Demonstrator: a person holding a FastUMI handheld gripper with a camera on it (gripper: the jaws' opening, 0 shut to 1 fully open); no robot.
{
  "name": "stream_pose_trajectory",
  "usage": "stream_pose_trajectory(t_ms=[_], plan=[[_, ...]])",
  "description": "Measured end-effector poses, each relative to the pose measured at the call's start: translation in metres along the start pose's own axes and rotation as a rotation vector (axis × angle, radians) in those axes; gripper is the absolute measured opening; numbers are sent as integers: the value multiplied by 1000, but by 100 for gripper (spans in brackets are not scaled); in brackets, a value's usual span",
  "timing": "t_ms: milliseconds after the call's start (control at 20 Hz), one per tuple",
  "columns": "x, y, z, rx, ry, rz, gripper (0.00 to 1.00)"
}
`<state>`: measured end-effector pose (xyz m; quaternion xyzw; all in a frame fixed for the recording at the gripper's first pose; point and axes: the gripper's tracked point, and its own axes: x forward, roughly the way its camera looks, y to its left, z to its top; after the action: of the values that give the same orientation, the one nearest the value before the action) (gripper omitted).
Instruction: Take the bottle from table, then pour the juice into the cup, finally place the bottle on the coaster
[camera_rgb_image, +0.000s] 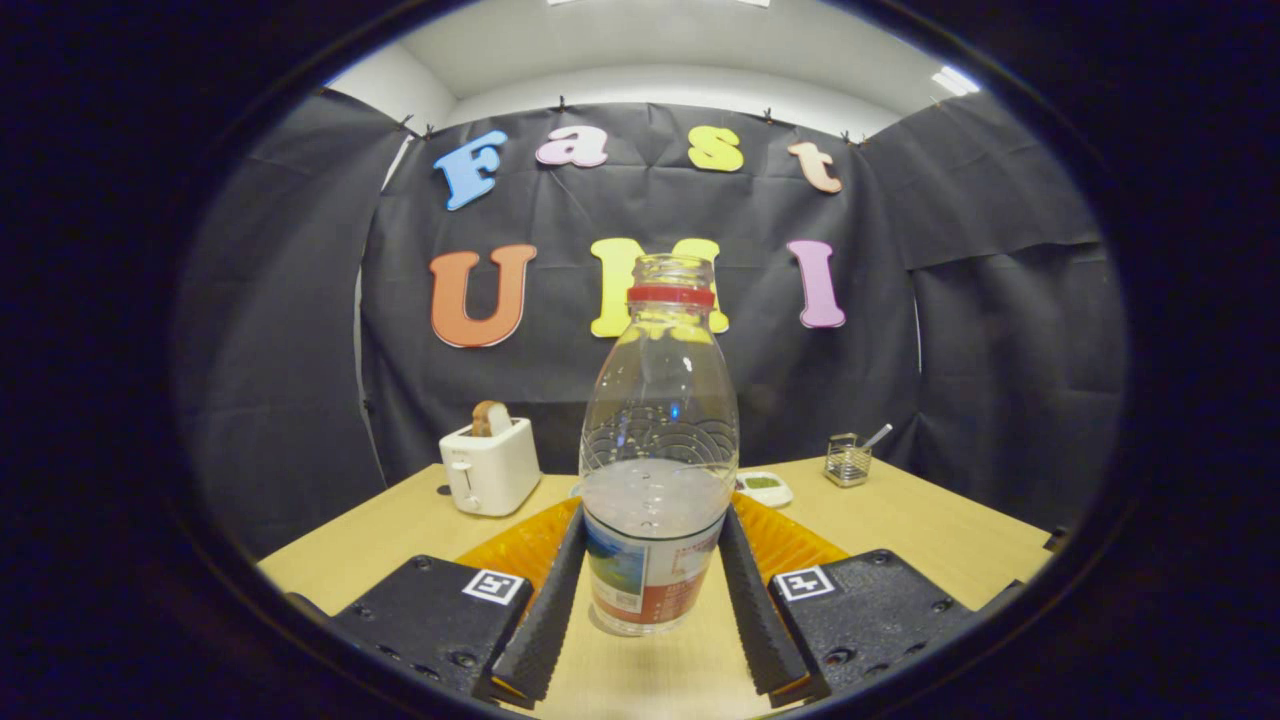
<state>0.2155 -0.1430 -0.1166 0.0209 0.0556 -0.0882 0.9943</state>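
A clear plastic bottle (657, 470) with no cap, a red neck ring and a coloured label stands upright between my fingers. Pale liquid fills roughly its lower third. My gripper (652, 522) is shut on it: the left finger (548, 600) and the right finger (752, 595) both press on its sides at label height. Its base looks to rest on the wooden table (930, 540). An orange ribbed coaster (515, 548) lies flat just beyond the fingers, showing on both sides of the bottle and partly hidden by it.
A white toaster (490, 465) holding a slice of bread stands at the back left of the table. A small white dish (765, 487) with something green lies behind the bottle. At the back right is a wire holder (848, 460) with a utensil.
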Motion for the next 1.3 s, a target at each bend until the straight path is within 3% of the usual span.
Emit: stream_pose_trajectory(t_ms=[550, 1300], plan=[[60, 17, -59, -76, 72, -8, 77], [110, 24, -123, -95, 160, 46, 81]])
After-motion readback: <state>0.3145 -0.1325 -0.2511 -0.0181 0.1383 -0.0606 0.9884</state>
